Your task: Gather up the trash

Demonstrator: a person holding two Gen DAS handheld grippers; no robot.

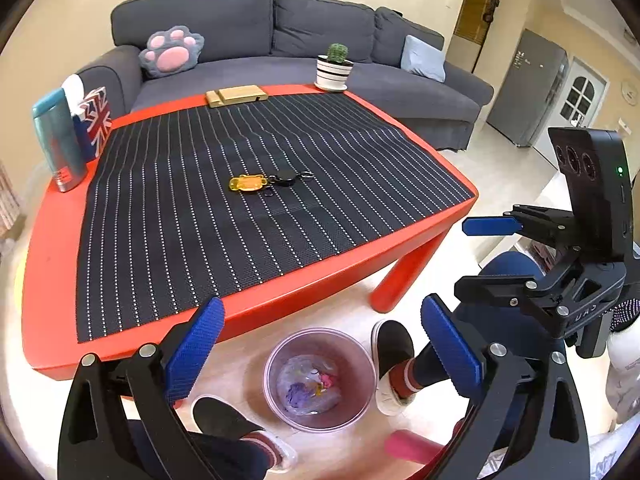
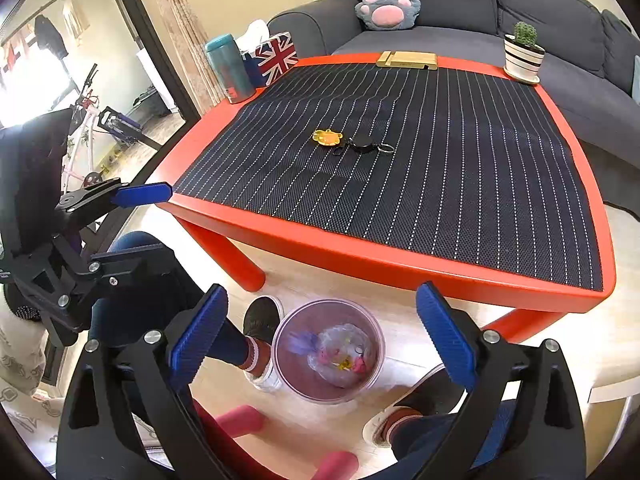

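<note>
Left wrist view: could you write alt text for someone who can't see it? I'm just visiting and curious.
An open left gripper with blue pads hangs empty above a clear bin on the floor that holds crumpled trash. Beyond it stands a red table with a striped dark mat, a yellow key tag at its middle, and a grey sofa behind. The open right gripper shows at right.
</note>
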